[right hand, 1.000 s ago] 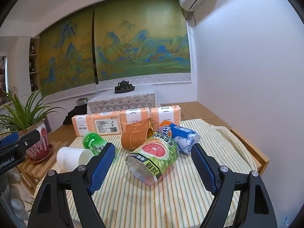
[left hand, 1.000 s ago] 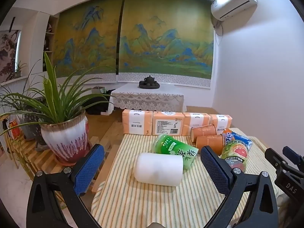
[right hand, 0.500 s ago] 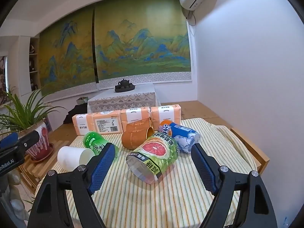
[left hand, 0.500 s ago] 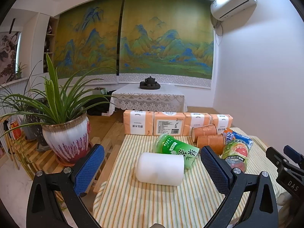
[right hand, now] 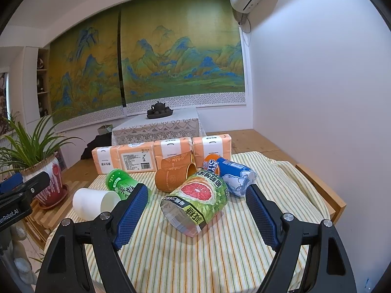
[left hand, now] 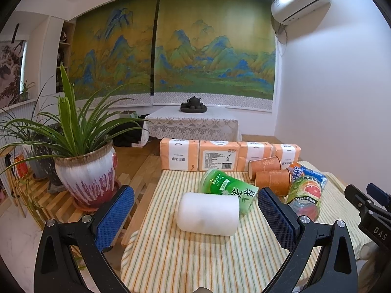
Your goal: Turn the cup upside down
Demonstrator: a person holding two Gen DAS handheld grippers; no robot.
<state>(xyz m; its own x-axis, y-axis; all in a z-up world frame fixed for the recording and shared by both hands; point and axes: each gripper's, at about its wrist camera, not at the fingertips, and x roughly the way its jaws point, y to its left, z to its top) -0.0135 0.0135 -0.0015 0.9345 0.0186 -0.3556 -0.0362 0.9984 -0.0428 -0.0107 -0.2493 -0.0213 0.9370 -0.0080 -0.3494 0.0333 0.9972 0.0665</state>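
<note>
The white cup (left hand: 207,213) lies on its side on the striped cloth of the counter (left hand: 185,263), touching the green tea cup (left hand: 229,190) behind it and framed between the spread jaws of the left gripper (left hand: 195,213), which holds nothing. The right gripper (right hand: 195,216) is likewise released, facing the grapefruit-print cup (right hand: 198,201). The white cup looks light and thin-walled — likely to dent or roll under pressure — so a gentle pinch across mid-body, away from the open rim, seems safest before turning it mouth-down.
</note>
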